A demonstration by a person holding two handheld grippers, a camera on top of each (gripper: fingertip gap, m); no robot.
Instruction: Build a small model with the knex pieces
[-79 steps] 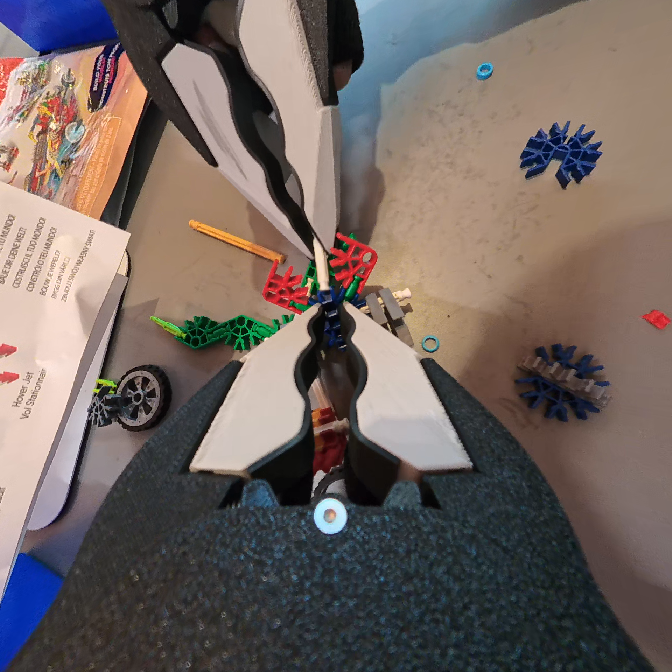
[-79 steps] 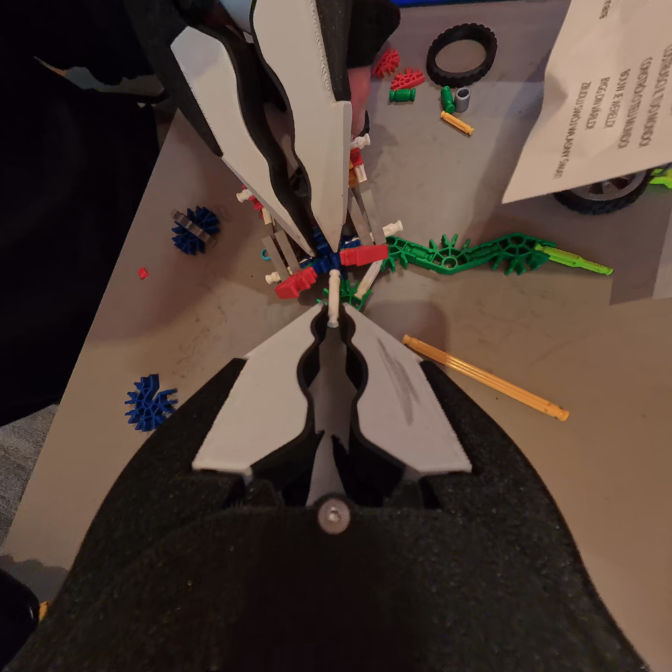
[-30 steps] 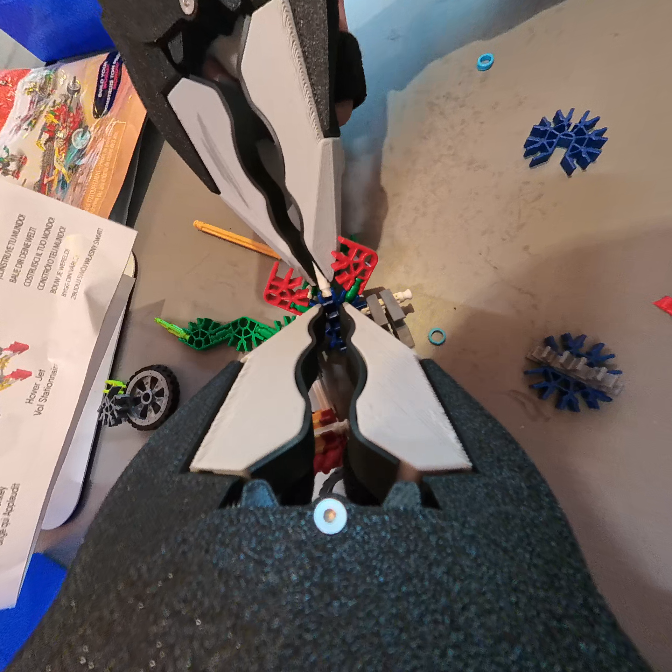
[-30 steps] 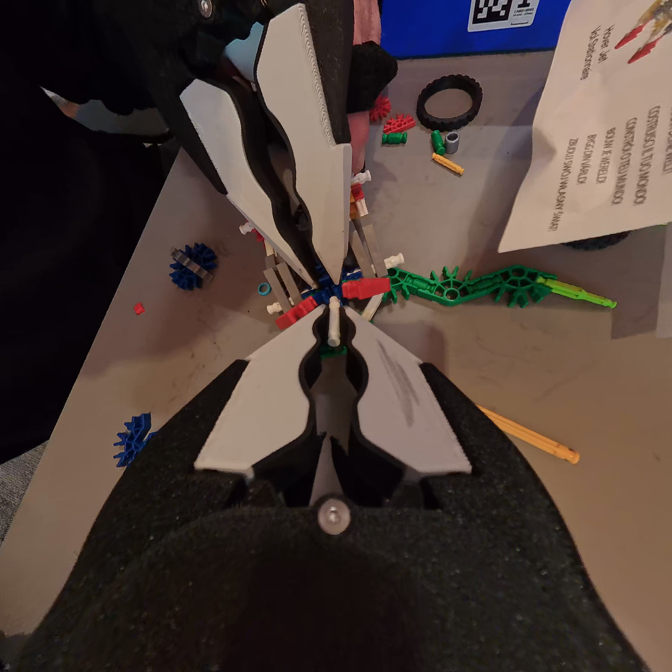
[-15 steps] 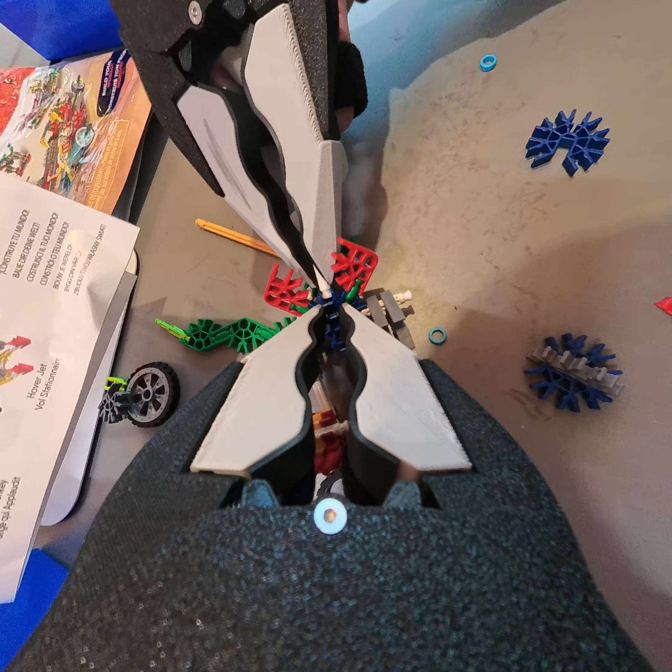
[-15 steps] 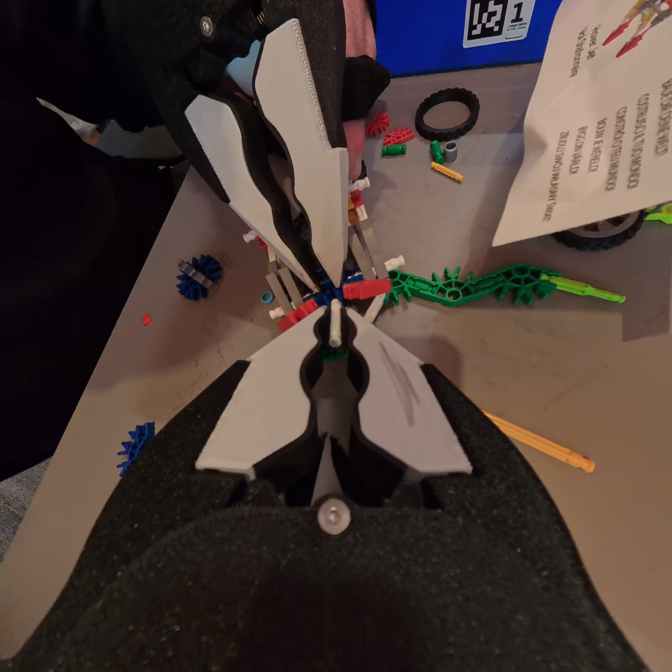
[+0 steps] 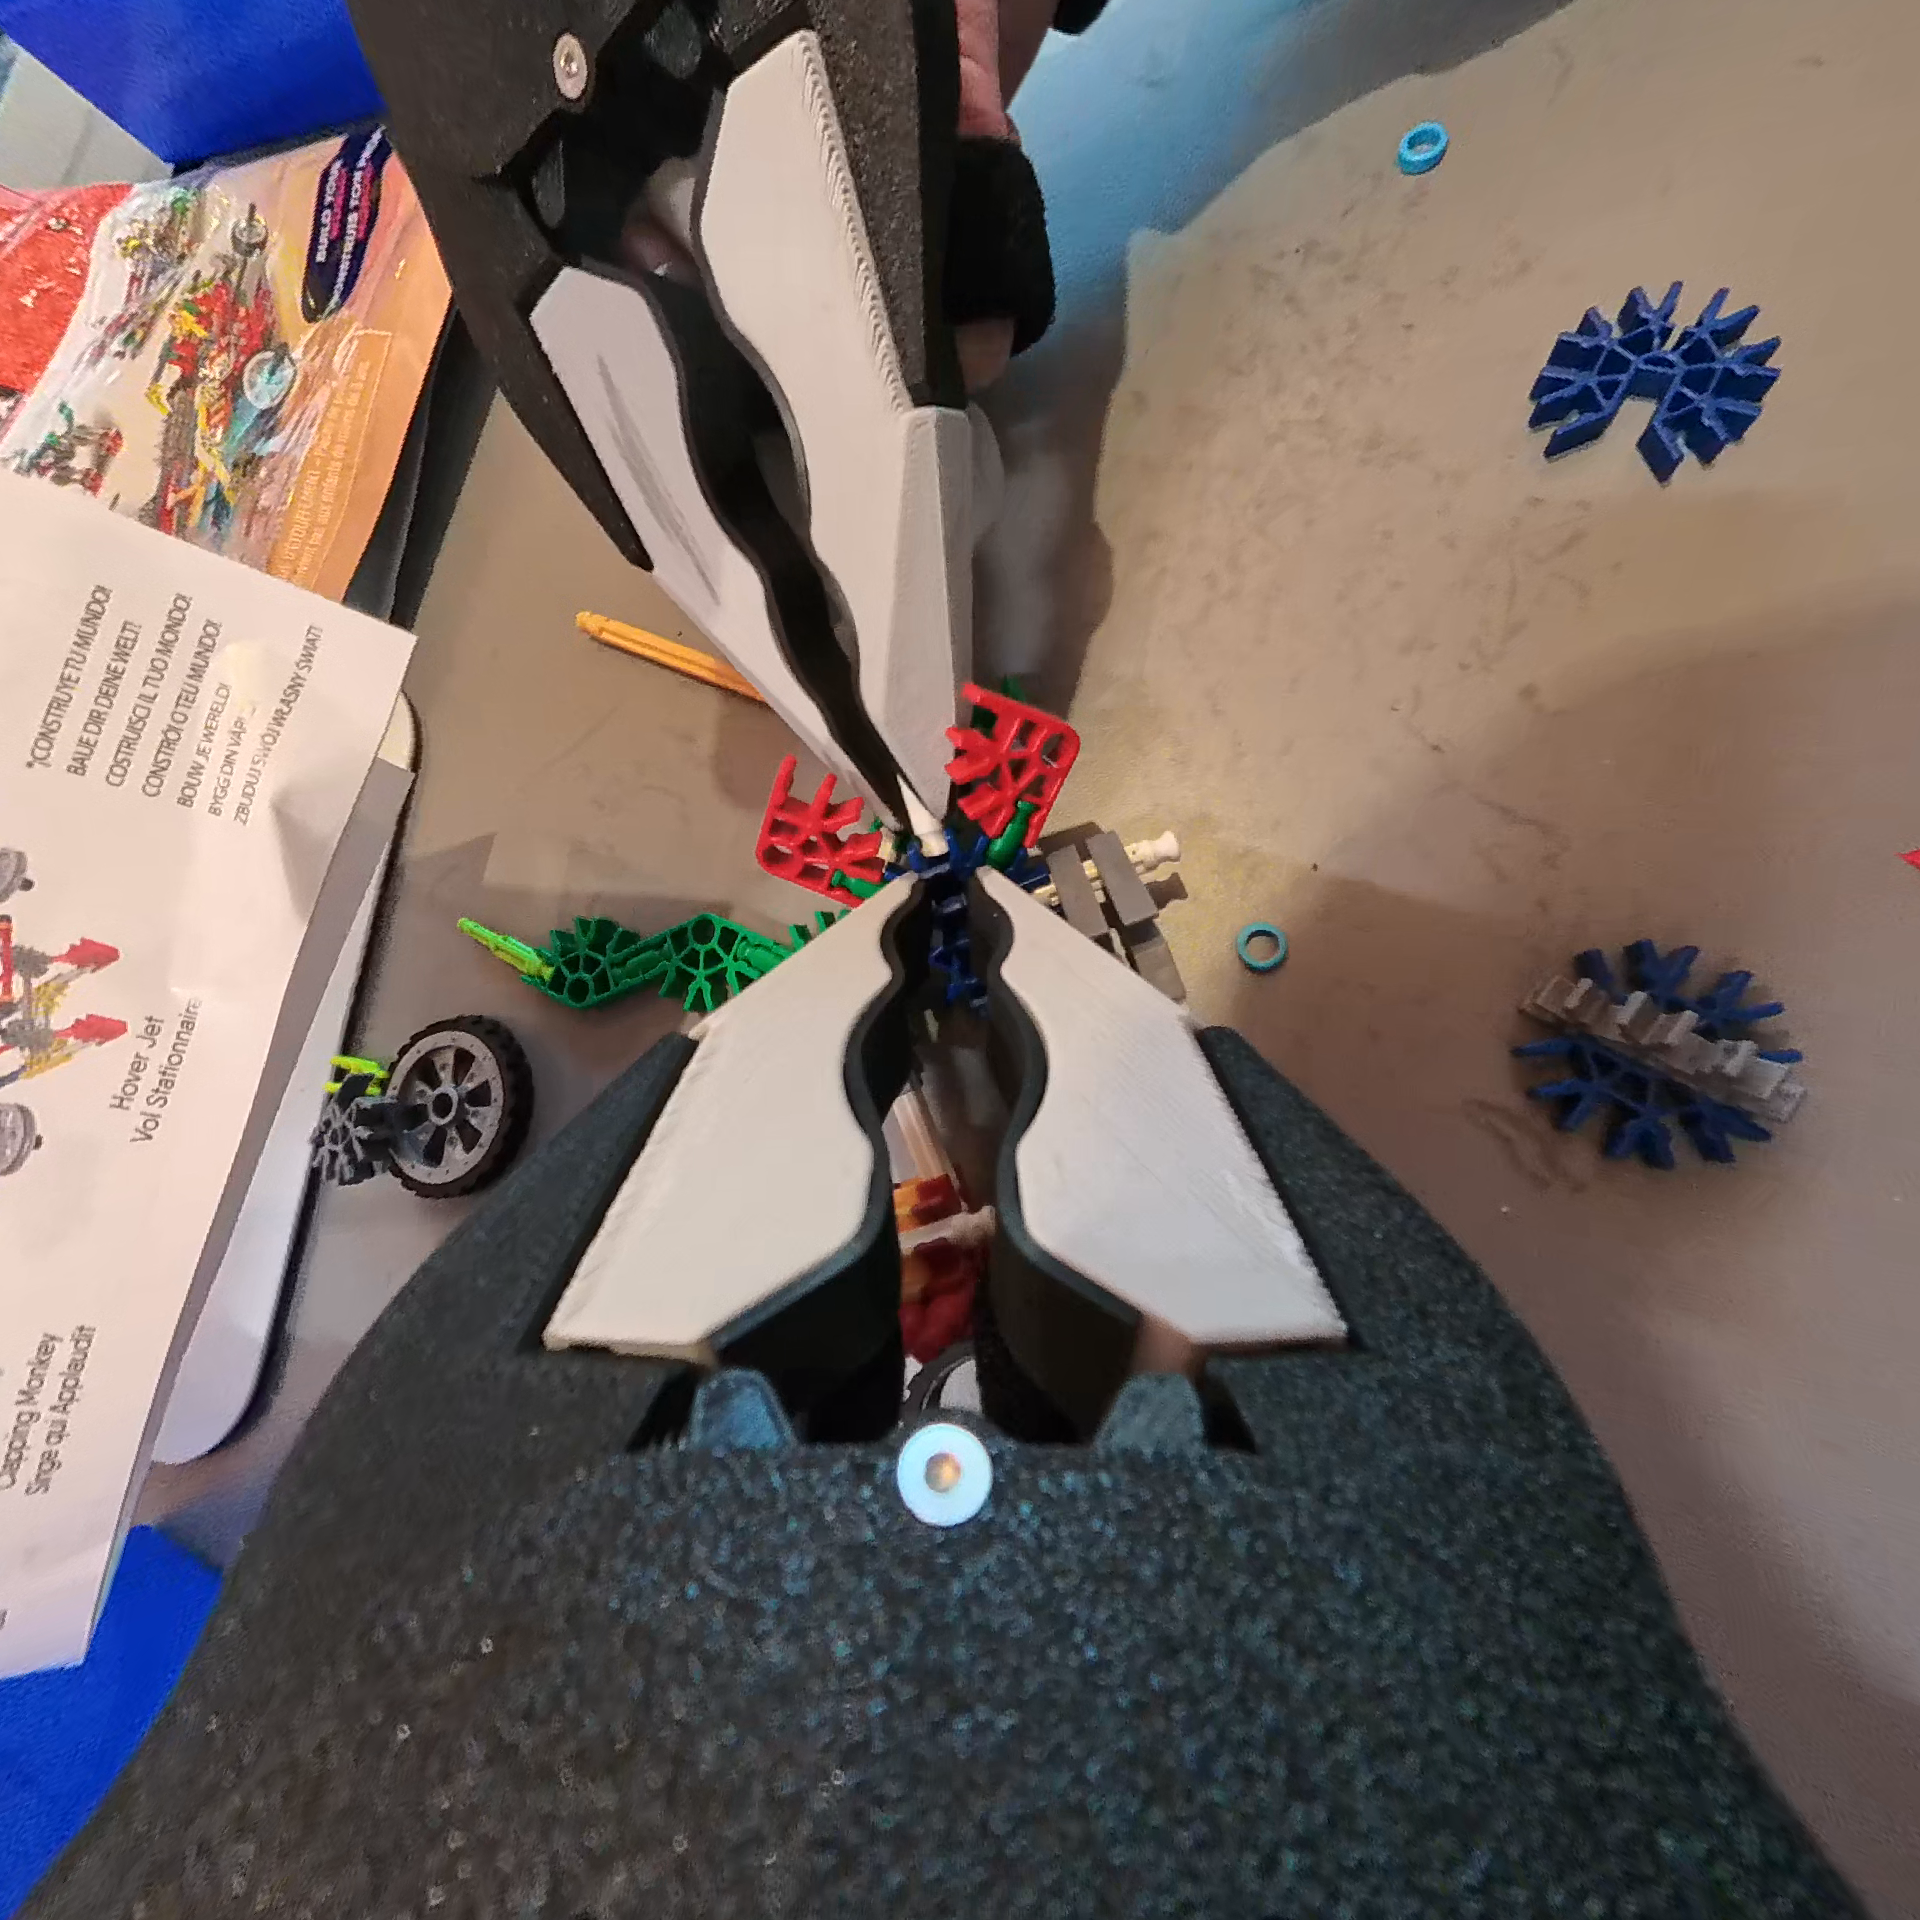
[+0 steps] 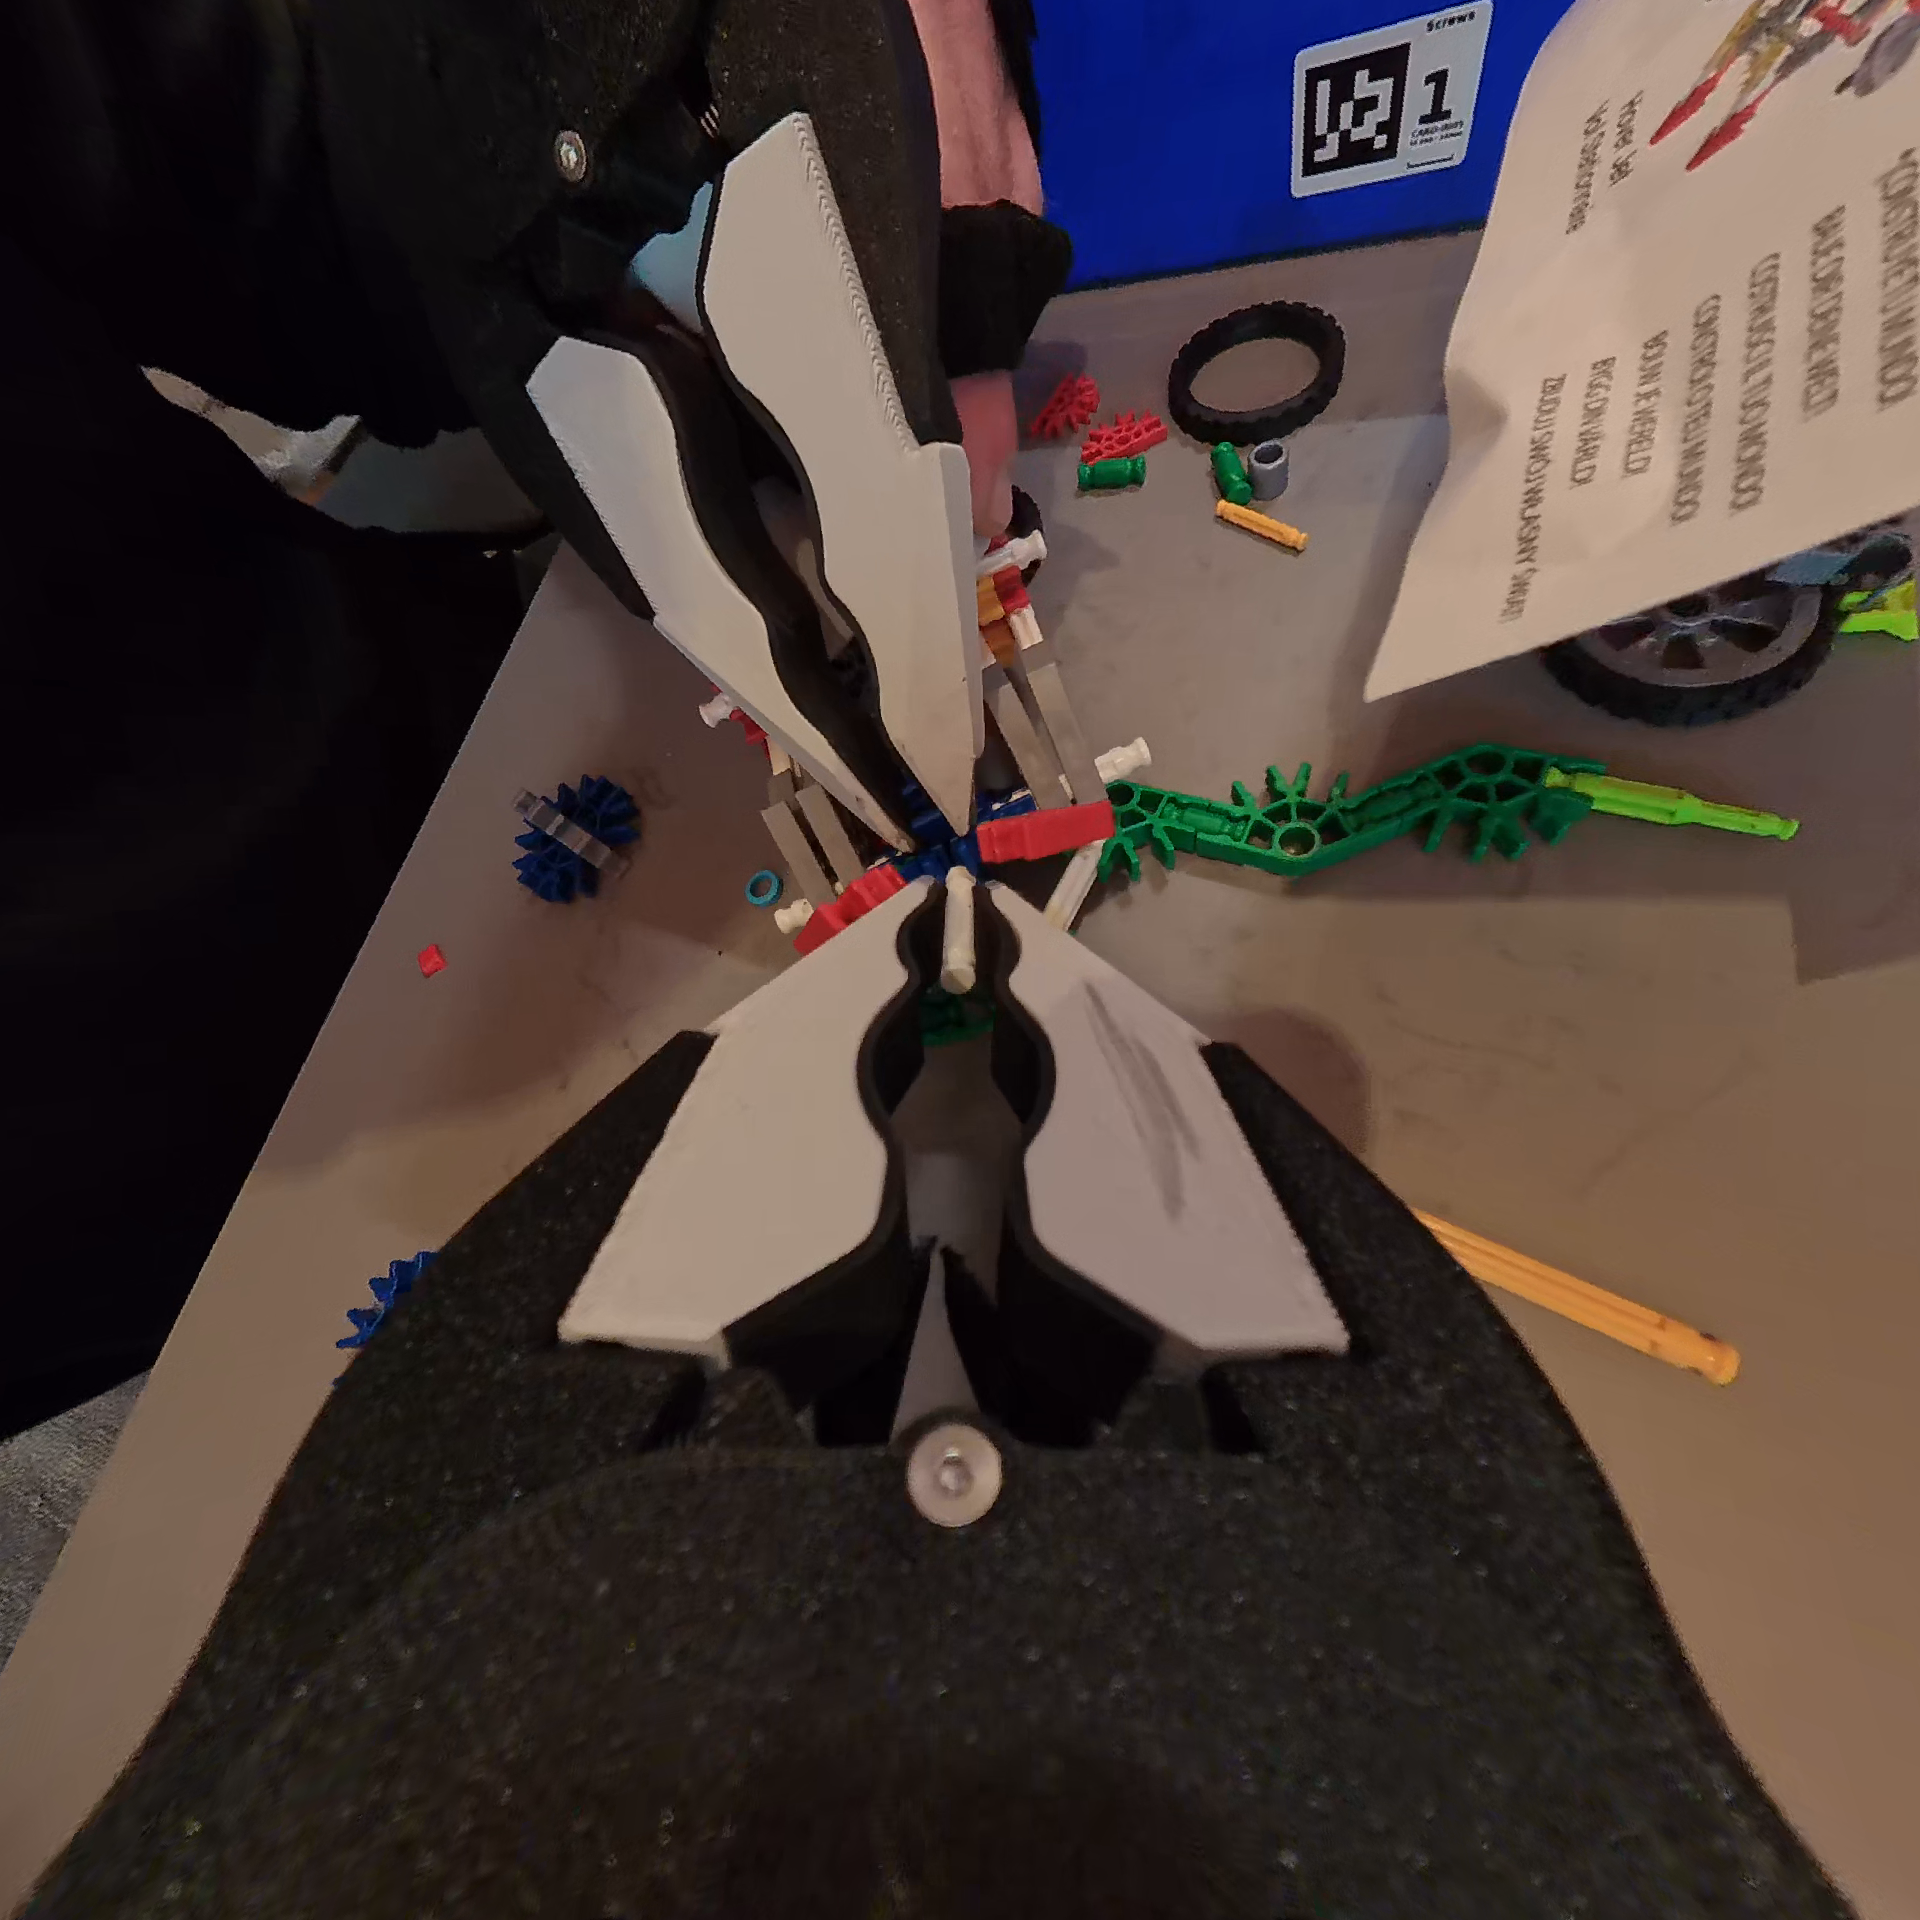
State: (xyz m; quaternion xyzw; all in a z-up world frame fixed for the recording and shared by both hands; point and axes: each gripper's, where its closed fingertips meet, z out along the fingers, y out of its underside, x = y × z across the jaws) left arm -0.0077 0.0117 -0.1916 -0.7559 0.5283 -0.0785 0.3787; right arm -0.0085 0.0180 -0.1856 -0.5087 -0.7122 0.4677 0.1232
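A small model of blue, red, green, grey and white construction-toy pieces lies on the grey table. My left gripper is shut on the model's blue connector; it shows from above in the right wrist view. My right gripper is shut on a short white rod, whose far end touches the blue hub. In the left wrist view the right gripper comes down from the top, between two red connectors. A green chain extends from the model.
Instruction sheets and a wheel lie left. Blue snowflake connectors and teal rings lie right. A yellow rod, a black tyre, small loose parts and a blue bin show in the right wrist view.
My right gripper has brought the white rod forward until its end meets the blue hub. My left gripper keeps its hold on the blue connector. Both views have shifted slightly.
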